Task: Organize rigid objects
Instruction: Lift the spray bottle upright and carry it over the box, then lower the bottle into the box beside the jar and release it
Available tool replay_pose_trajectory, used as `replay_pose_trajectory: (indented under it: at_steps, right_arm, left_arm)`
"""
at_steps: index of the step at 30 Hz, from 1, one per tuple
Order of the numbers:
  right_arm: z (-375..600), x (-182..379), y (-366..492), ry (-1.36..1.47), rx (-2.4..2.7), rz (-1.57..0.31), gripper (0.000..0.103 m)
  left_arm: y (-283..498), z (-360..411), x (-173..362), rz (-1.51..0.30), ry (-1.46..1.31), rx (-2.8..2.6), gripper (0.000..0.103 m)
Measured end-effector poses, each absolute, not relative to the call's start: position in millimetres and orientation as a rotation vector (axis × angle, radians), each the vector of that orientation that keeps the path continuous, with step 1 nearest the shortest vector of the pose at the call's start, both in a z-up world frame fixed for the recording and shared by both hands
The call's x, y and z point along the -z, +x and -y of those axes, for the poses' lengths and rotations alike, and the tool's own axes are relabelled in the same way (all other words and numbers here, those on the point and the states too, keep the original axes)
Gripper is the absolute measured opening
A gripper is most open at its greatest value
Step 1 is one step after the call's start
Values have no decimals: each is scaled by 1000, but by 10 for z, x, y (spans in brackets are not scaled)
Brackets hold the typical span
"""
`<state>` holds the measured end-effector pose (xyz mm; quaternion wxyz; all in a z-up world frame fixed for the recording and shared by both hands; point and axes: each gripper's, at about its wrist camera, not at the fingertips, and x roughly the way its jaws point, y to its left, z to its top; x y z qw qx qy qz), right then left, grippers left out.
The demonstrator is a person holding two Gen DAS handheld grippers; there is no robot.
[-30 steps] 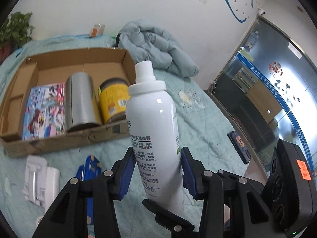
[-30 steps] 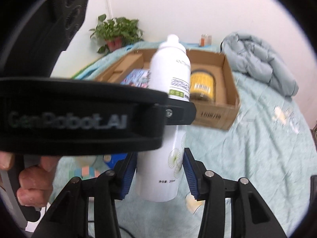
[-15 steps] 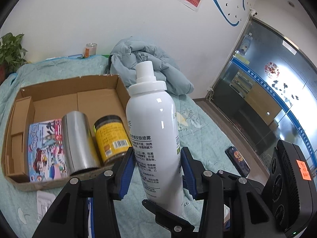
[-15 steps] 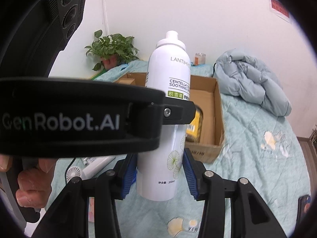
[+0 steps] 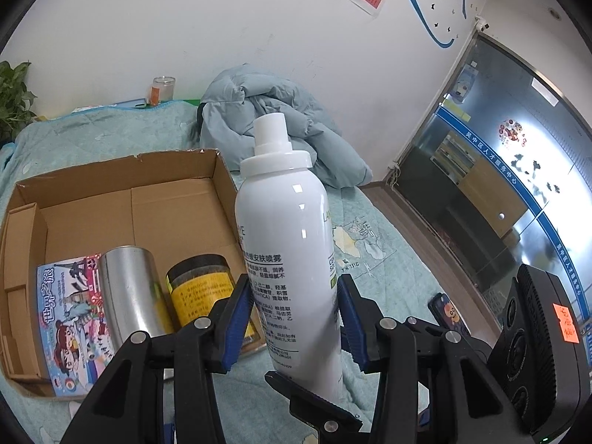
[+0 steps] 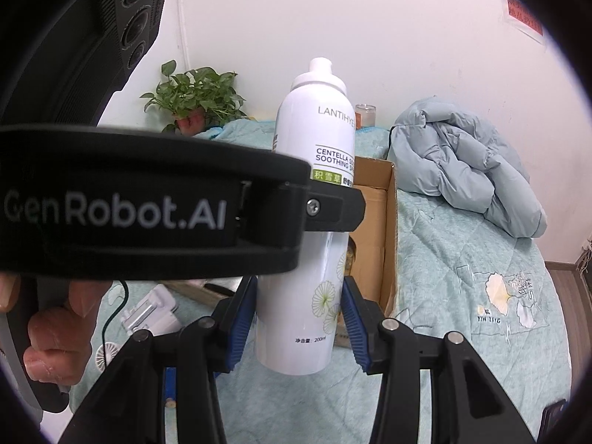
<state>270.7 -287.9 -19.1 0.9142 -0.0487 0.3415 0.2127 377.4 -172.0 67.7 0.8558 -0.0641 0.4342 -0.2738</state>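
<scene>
Left wrist view: left gripper [image 5: 296, 323] is clamped on the white spray bottle [image 5: 285, 244], blue pads pressed to both sides of its lower body, bottle upright and in the air over the bed [image 5: 370, 236]. Box [image 5: 111, 199] sits at 9 o'clock from the bottle, open top, holding a booklet [image 5: 70, 318], a steel cup [image 5: 131, 292] and a yellow jar [image 5: 201, 290] side by side along the near wall. Jacket [image 5: 273, 125] bunched at 12 o'clock behind the bottle, candle jar [image 5: 162, 88] at 11 by the wall. Phone [image 5: 446, 309] lies at 3 o'clock near the bed edge. Right wrist view: right gripper [image 6: 299, 323] brackets the same bottle [image 6: 314, 192] near its base, pads at or just off the sides; can't tell if it's actually gripping. Left gripper's arm crosses the bottle mid-height, hand [image 6: 55, 333] at 8 o'clock. Plant [image 6: 192, 92] at 11, box corner just behind the bottle.
</scene>
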Motion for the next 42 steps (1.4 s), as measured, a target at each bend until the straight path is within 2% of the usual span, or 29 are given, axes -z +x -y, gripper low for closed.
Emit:
replay_pose_trajectory:
  at_steps: [9,21,30,38,42]
  right_arm:
    - [2914,396,3224,-100,-438,-770,45]
    - [3066,914,3634,-64,-417,-918,44]
    - [3115,1005,3835,-56,-400,-966,45]
    - [3193,1088,3903,-36,-367,-993,45]
    - [3208,1102,3882,-26,-366,-998,45]
  left_arm:
    - [4414,1770,-271,-988,-168,568,43]
    - [4964,1947,549,-1156,-200,568,43]
    - [5087,1985,749,-1228,-225,532,45]
    - [5072,2050,744,-1222,-181,524,45]
    - [5006,2022,691,-1212,-178,535,52]
